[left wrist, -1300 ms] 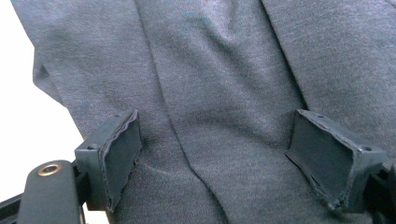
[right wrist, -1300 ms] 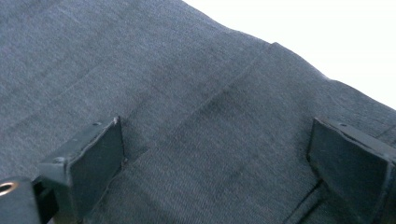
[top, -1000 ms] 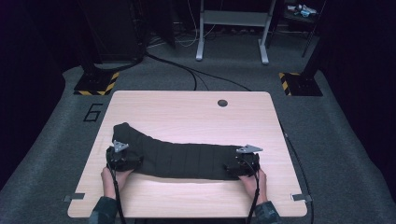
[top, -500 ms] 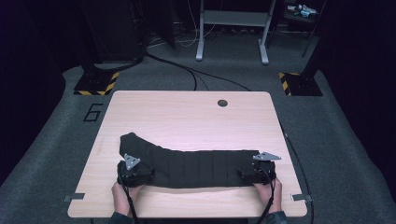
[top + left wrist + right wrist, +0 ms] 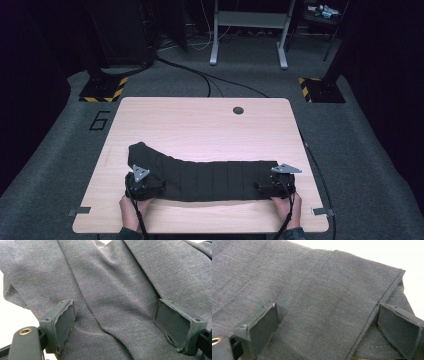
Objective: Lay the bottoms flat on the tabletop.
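While dark cloth (image 5: pixel 210 177) lies flat on table (image 5: pixel 200 125), L gripper (image 5: pixel 112 320) & R gripper (image 5: pixel 327 325) jaws wide, gripping nothing

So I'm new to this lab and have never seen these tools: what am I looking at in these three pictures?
No robot here: a person stands at a wooden table holding a hand-operated claw tool in each hand. The high view looks down from above; the left claw and right claw sit at the two ends of a long dark grey garment spread along the table's near side. The other two pictures come from small cameras riding on each claw, looking along its two black jaws. In both, the jaws stand wide apart with the cloth lying between them, so nothing is pinched right now.
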Demonstrator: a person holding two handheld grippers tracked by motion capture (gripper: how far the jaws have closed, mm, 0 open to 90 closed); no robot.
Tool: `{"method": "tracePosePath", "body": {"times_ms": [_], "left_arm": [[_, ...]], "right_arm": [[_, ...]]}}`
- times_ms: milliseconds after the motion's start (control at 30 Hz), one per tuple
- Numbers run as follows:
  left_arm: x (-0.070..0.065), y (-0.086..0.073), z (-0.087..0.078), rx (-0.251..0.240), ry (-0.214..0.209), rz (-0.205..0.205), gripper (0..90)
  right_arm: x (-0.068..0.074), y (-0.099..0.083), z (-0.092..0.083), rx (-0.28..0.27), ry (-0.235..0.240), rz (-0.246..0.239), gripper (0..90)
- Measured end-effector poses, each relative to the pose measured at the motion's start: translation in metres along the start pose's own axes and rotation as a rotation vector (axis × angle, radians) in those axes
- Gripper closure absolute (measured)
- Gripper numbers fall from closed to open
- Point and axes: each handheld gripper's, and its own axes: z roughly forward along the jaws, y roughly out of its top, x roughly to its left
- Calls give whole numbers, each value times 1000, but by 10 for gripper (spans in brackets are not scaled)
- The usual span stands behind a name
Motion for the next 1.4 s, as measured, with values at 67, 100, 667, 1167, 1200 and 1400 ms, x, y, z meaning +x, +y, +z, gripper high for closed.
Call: {"method": "tracePosePath", "body": {"times_ms": [67,100,667,1167,1200,1400], "left_arm": [[0,0,0,-9,3,0,152],[1,0,-2,-4,-13,-2,147],[28,-14,-52,-12,-57,-28,77],[28,-31,-49,30,-172,-52,214],[27,-31,-49,34,-181,-47,231],[20,-33,-50,34,-181,-35,397]], "right_arm": [[0,0,-1,-3,0,4,35],[0,0,-1,-5,2,5,35],[15,-15,-54,-86,29,37,142],[25,-30,-48,4,11,31,351],[25,-33,-47,6,20,42,375],[31,-35,-44,3,8,11,510]]}}
